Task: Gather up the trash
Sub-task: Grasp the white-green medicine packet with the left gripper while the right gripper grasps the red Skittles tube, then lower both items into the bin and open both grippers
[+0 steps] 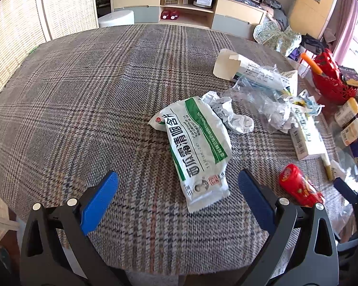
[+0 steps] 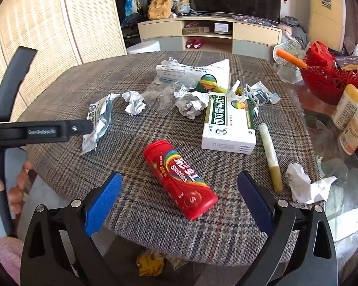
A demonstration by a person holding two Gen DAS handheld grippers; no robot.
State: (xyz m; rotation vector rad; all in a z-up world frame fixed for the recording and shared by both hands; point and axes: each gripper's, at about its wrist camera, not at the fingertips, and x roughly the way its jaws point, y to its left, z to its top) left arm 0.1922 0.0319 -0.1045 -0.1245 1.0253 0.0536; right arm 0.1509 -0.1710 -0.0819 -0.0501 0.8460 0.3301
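Right wrist view, nearest first: the right gripper (image 2: 179,190) hangs with its blue pads spread wide and nothing between them, just above the near edge of the plaid table (image 2: 66,88). A red Skittles tube (image 2: 179,178) lies on its side just ahead, in line with the gap. Right of it lie a yellowish stick (image 2: 271,157) and a crumpled paper (image 2: 305,186). Farther on sits a green-and-white box (image 2: 229,124), then foil wads (image 2: 191,104), clear plastic (image 2: 164,93) and a leaflet (image 2: 191,71). At the left edge a hand (image 2: 2,178) holds the left gripper, seen side-on over a torn pouch (image 2: 97,121).

Left wrist view: the left gripper (image 1: 177,189) is likewise wide apart and empty. The green-and-white pouch (image 1: 198,147) lies flat just beyond the pads, with crumpled foil (image 1: 229,114) touching its far end. An open carton (image 1: 229,64) rests farther back. A red basket (image 1: 329,78) stands at the far right.
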